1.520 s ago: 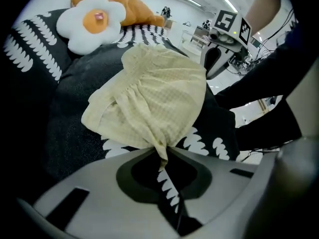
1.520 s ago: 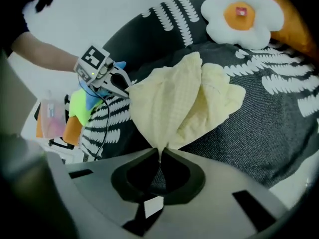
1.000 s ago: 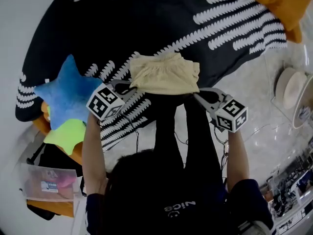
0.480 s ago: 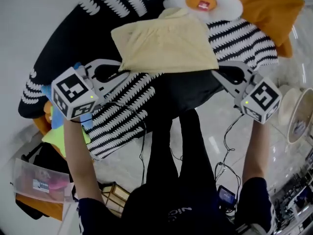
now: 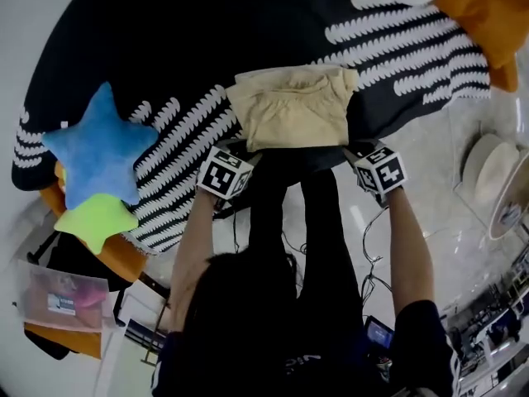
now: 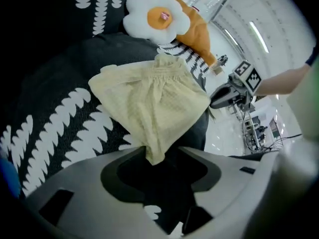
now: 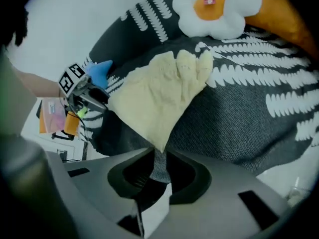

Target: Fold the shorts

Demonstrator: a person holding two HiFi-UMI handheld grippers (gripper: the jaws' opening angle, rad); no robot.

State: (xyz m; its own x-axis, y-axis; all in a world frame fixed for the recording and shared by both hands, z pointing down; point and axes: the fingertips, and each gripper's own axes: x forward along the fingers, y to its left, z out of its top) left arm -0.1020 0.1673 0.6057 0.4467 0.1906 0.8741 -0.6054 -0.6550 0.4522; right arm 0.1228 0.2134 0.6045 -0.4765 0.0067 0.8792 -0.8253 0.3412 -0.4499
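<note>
Evidently both tools are letting go of the cloth. The left gripper (image 6: 160, 166) has its jaws opening, plainly apart, and the near-left corner of the shorts (image 5: 291, 107) droops loose into the gap rather than being pinched. The right gripper (image 7: 158, 156) is opening too, by a narrower slit. The near-right corner's tip sits just at its mouth, with rug weave showing through the gap below it.

From there the pale yellow shorts spread directly away from both grippers, lying flat on the black-and-white rug (image 5: 165, 48), already doubled over. The gathered waistband is at the far side, toward the fried-egg cushion (image 7: 217, 6). Their long axis runs side to side, from one gripper across to the other, so each hand is at its own near corner and neither is nearer (a very even arrangement). Any further fold would probably bring one short end across toward the other, led by the gripper on that side.
</note>
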